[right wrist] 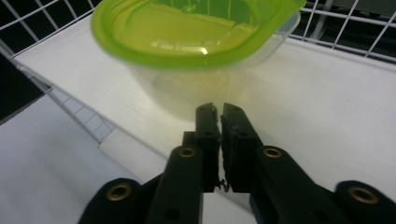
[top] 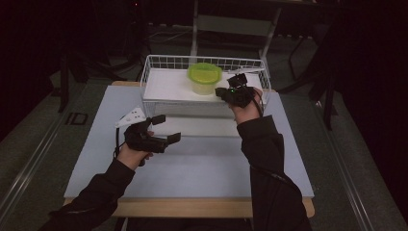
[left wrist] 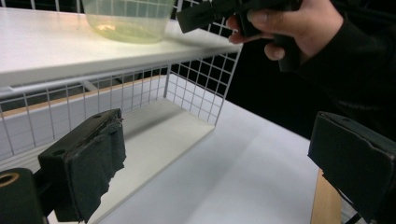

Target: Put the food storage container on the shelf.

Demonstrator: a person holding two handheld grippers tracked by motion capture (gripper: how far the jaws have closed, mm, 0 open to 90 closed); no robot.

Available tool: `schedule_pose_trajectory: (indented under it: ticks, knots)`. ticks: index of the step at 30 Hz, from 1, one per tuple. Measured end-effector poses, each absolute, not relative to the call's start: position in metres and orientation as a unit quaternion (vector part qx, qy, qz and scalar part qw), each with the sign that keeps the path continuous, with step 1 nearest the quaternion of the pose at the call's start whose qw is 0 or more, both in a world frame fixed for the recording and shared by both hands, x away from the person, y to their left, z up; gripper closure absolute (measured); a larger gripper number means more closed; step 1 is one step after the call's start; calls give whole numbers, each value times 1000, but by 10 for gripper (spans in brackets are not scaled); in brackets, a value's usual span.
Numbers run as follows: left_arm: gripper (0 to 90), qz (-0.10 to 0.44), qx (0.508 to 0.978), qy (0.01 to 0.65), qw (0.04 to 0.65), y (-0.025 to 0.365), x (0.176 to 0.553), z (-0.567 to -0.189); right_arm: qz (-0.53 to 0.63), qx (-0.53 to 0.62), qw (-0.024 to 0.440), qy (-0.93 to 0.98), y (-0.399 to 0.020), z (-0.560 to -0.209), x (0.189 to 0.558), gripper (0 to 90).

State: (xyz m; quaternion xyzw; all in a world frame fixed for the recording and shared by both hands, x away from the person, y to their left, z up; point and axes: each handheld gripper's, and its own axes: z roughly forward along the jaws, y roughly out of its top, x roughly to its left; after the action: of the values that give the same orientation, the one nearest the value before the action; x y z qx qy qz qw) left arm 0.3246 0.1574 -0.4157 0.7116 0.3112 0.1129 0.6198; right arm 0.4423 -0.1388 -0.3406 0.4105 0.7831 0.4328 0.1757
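Hovering just in front of the lidded container (right wrist: 196, 60), the right gripper (right wrist: 220, 114) had its jaws nearly together with nothing between them; its tips pointed at the clear wall below the green lid (top: 204, 72) and stood near it, though contact could not be told from the right gripper view; the container itself sat upright on the upper shelf of the wire rack (top: 159, 62), toward the back and about mid-width of that shelf; the left gripper (top: 162, 129) hung over the table (top: 207, 168) in front of the rack and to its left, jaws spread wide and holding nothing — the left gripper view looked past them at the rack's lower shelf and the container's base above; judging by this, the step in hand was the approach to the container, or a nudge at its side, with no grasp made; the next move likely called for the right jaws to part wide enough to span the container's wall or lid rim — or for a steady push toward the rack's front edge, where the open left gripper could take it
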Motion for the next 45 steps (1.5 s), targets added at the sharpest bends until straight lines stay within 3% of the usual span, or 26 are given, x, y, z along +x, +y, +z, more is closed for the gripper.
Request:
schedule_pose_trajectory:
  ticks: [5, 7, 9, 10, 15, 23, 31, 45]
  knots:
    - [46, 114, 718, 308, 614, 158, 316, -422, 440, 382, 174, 794, -144, -346, 419, 635]
    - [45, 121, 721, 304, 611, 157, 313, -424, 446, 367, 175, 798, -145, -349, 408, 504]
    - [46, 122, 722, 302, 610, 156, 310, -425, 448, 362, 173, 799, -146, -350, 402, 468]
    - [46, 120, 722, 301, 611, 155, 307, -427, 459, 351, 167, 799, -149, -356, 390, 354]
    - [46, 120, 732, 295, 603, 150, 300, -437, 482, 328, 148, 799, -157, -376, 363, 178]
    - [45, 116, 737, 300, 595, 148, 291, -456, 487, 325, 120, 802, -168, -412, 333, 141]
    - [45, 123, 755, 285, 577, 142, 286, -468, 469, 325, 130, 811, -170, -451, 319, 150]
    - [45, 121, 786, 253, 551, 137, 282, -484, 446, 317, 124, 828, -179, -477, 306, 150]
